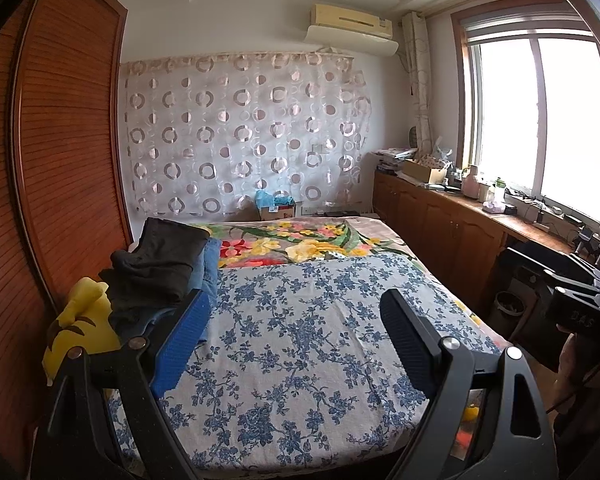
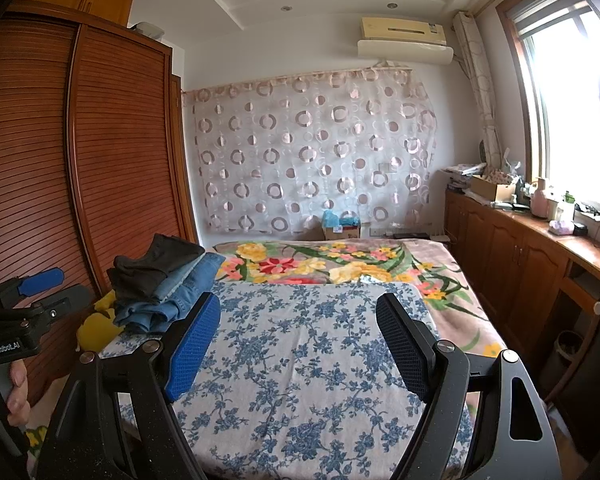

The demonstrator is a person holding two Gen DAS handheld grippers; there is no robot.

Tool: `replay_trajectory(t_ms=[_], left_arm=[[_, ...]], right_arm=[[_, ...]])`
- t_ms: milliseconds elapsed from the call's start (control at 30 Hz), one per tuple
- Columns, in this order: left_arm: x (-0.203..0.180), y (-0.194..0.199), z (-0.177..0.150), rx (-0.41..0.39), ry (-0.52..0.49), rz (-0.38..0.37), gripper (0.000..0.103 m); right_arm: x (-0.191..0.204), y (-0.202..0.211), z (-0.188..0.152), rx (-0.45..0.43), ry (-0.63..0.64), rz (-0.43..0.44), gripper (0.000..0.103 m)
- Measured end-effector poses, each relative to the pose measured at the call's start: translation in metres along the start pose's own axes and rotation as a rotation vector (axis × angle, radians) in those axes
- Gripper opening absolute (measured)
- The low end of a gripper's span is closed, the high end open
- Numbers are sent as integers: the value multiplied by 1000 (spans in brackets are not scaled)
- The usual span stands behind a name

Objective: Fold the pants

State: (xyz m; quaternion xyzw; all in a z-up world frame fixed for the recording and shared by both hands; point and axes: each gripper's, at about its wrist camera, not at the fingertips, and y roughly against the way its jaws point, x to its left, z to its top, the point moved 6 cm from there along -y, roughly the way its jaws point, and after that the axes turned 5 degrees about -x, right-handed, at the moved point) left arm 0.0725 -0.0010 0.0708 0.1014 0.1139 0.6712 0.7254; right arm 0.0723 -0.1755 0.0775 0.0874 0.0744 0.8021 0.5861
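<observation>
Black tool (image 1: 296, 304), blue pad (image 1: 182, 344), silver screws (image 1: 137, 343)

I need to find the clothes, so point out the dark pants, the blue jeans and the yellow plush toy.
dark pants (image 1: 160, 260), left wrist view, top of the pile.
blue jeans (image 2: 188, 280), right wrist view, folded denim edge.
yellow plush toy (image 1: 80, 320), left wrist view, its body.

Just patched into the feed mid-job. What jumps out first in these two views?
The stack of folded pants, dark pairs over blue jeans, sits at the bed's left edge beside the wooden wardrobe. The blue floral sheet lies bare in front of both grippers, left gripper and right gripper, jaws open and holding nothing.
</observation>
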Motion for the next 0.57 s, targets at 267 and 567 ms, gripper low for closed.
replay_trajectory(t_ms=[267,567], left_arm=[[0,0,0,-1,-1,-1,88],[0,0,-1,-1,0,0,88]], right_arm=[[-1,1,1,0,-2,-3,82],[-1,1,0,3,0,-3,82]])
